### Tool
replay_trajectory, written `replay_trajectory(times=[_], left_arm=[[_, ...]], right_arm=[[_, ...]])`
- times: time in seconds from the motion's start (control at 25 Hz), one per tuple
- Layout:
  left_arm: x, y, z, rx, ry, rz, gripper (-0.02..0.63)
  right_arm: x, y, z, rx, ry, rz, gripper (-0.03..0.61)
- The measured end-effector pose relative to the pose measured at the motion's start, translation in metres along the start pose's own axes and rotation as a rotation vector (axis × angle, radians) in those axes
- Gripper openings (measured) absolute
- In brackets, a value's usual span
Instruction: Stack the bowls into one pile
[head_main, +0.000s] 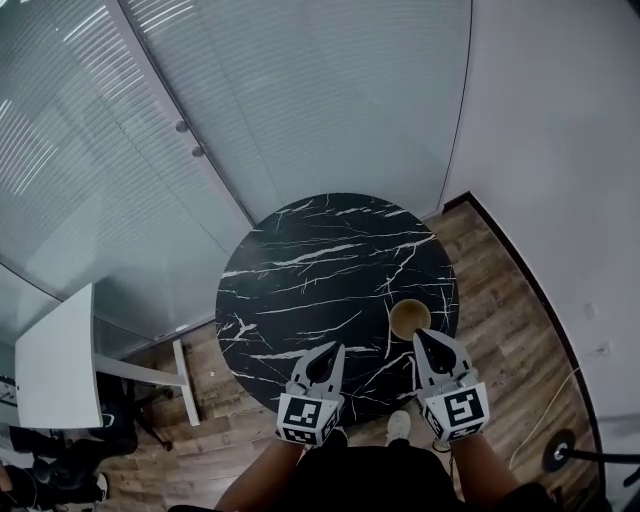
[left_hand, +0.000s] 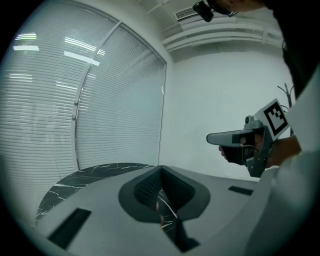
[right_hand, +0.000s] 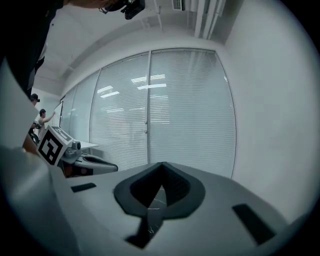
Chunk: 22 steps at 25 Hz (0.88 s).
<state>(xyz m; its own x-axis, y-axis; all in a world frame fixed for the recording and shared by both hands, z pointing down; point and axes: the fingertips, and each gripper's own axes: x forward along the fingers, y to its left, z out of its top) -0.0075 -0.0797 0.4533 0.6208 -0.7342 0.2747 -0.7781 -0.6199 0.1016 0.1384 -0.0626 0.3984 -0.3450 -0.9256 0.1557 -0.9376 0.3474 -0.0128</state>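
A tan bowl pile (head_main: 409, 319) stands on the round black marble table (head_main: 320, 270), near its front right edge. My right gripper (head_main: 424, 337) hovers just in front of the pile with its jaws shut and nothing between them; its own view shows the tips (right_hand: 161, 164) meeting over the table. My left gripper (head_main: 333, 349) hangs over the table's front edge, left of the bowls, with the jaws together and empty (left_hand: 160, 168). Each gripper shows in the other's view: the right gripper (left_hand: 212, 138) and the left gripper (right_hand: 112, 167). The bowls appear in neither gripper view.
A glass wall with blinds (head_main: 250, 100) curves behind the table and a white wall stands at the right. A white desk (head_main: 55, 360) sits at the left. Wooden floor (head_main: 500, 290) surrounds the table, with a cable and black stand base (head_main: 560, 450) at the lower right.
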Motion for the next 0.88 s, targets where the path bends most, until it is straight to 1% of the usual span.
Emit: replay_trajectory(times=[0.2, 0.48, 0.72, 0.88], left_arm=[[0.000, -0.009, 0.010, 0.019, -0.022, -0.014, 0.009], [-0.002, -0.012, 0.016, 0.019, -0.039, -0.019, 0.009], [-0.007, -0.014, 0.019, 0.029, -0.034, -0.020, 0.009], [-0.007, -0.015, 0.019, 0.023, -0.046, -0.018, 0.009]], right_arm=[[-0.004, -0.003, 0.016, -0.042, -0.037, -0.020, 0.006], [-0.008, -0.002, 0.035, -0.042, -0.100, -0.001, 0.006], [-0.010, 0.002, 0.038, -0.023, -0.126, 0.016, 0.006], [-0.010, 0.002, 0.039, -0.039, -0.124, 0.017, 0.006]])
